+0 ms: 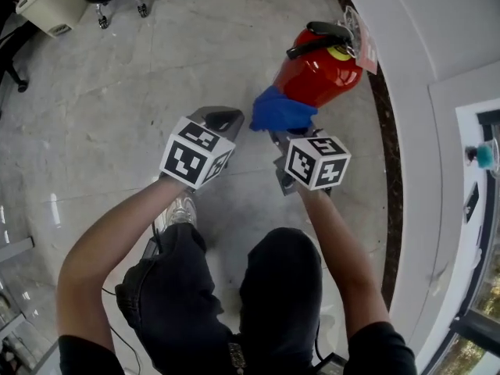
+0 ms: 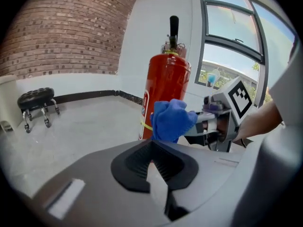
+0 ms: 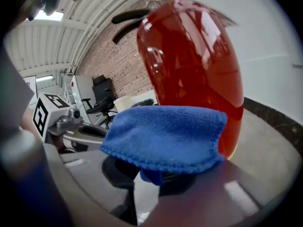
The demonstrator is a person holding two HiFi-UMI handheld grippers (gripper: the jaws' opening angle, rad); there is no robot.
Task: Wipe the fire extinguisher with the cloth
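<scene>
With the right tool [image 3: 156, 179] pinching the folded blue microfibre cloth [image 3: 165, 136] at the red cylindrical steel fire extinguisher [image 3: 194, 56], freestanding at the pale stone worktop [image 1: 117, 92] right edge, and the left tool [image 2: 156, 174] pressed together, empty, unbraced wiping pressure may topple the extinguisher.

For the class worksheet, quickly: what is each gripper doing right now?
Left gripper: shut, holding nothing.
Right gripper: shut on the blue cloth, next to the red fire extinguisher.
</scene>
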